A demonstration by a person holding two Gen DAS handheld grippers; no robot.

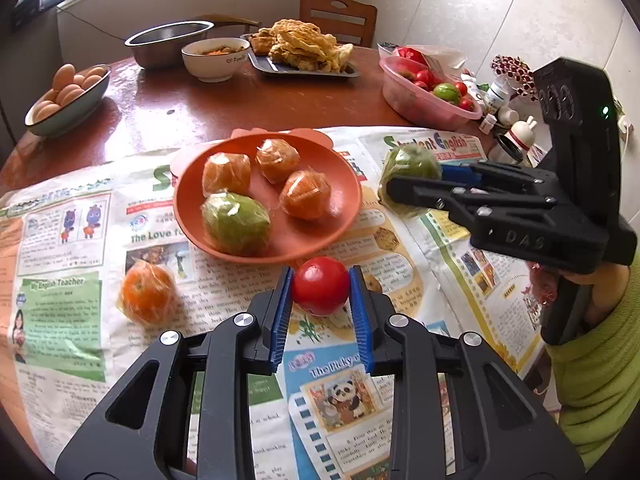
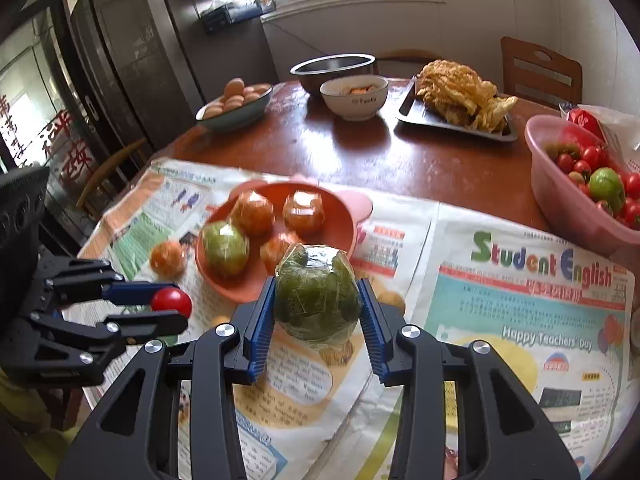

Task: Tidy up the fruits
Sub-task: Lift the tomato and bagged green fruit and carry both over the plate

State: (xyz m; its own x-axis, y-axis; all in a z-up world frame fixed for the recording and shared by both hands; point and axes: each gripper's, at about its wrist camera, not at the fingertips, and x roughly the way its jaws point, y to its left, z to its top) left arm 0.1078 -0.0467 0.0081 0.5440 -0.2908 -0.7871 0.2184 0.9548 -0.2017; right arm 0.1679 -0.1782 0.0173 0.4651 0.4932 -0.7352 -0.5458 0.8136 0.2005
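My left gripper is shut on a small red tomato just in front of the orange plate; it also shows in the right wrist view. The plate holds three wrapped oranges and a wrapped green fruit. My right gripper is shut on another wrapped green fruit, right of the plate; this fruit also shows in the left wrist view. A loose wrapped orange lies on the newspaper left of the plate.
Newspapers cover the near part of the round wooden table. Behind stand a bowl of eggs, a steel bowl, a white bowl, a tray of fried food and a pink basin of tomatoes.
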